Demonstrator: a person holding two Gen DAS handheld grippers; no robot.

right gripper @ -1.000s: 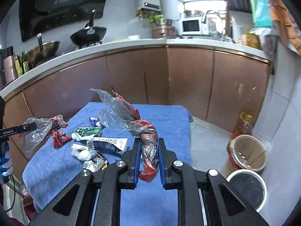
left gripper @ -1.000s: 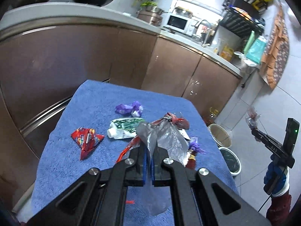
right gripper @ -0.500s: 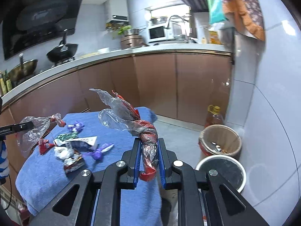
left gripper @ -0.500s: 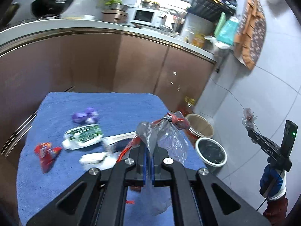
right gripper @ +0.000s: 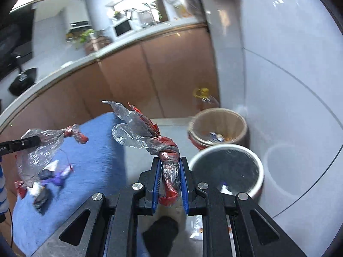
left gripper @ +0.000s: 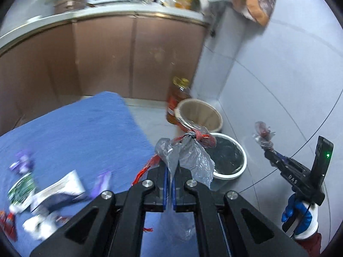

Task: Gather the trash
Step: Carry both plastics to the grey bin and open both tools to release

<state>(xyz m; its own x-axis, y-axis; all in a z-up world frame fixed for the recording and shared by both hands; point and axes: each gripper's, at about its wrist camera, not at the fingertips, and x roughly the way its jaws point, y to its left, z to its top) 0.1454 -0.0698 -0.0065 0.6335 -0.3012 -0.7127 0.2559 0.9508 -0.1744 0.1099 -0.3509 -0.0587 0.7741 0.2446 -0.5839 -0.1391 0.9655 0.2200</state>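
Between the left gripper's pads: a crumpled clear plastic wrapper (left gripper: pixel 188 156) with a red knotted end is pinched; the left gripper (left gripper: pixel 169 178) is closed tight on it.
Left gripper seen from the right camera: its tip (right gripper: pixel 37 141) is seen at the left edge, with the same wrapper (right gripper: pixel 40 150) hung from it above the blue cloth.
Between the right gripper's pads: a twisted clear-and-red wrapper (right gripper: pixel 169 165) is clamped; the right gripper (right gripper: pixel 170 182) is narrowed around it, and the loose end is raised up and to the left.
Right gripper seen from the left camera: it (left gripper: pixel 267 150) is held in a blue-gloved hand (left gripper: pixel 300 218) over the floor, with its wrapper (left gripper: pixel 263 132) at the tip.
Just ahead on the floor: a white-rimmed dark bin (right gripper: pixel 227 167) is stood beside a beige bin (right gripper: pixel 218 122), in which some scraps are seen.
Behind the bins: an oil bottle (left gripper: pixel 178 98) is stood against the brown cabinets (left gripper: pixel 137 55).
On the blue cloth (left gripper: pixel 81 132): more litter (left gripper: pixel 51 190) is left, blurred.
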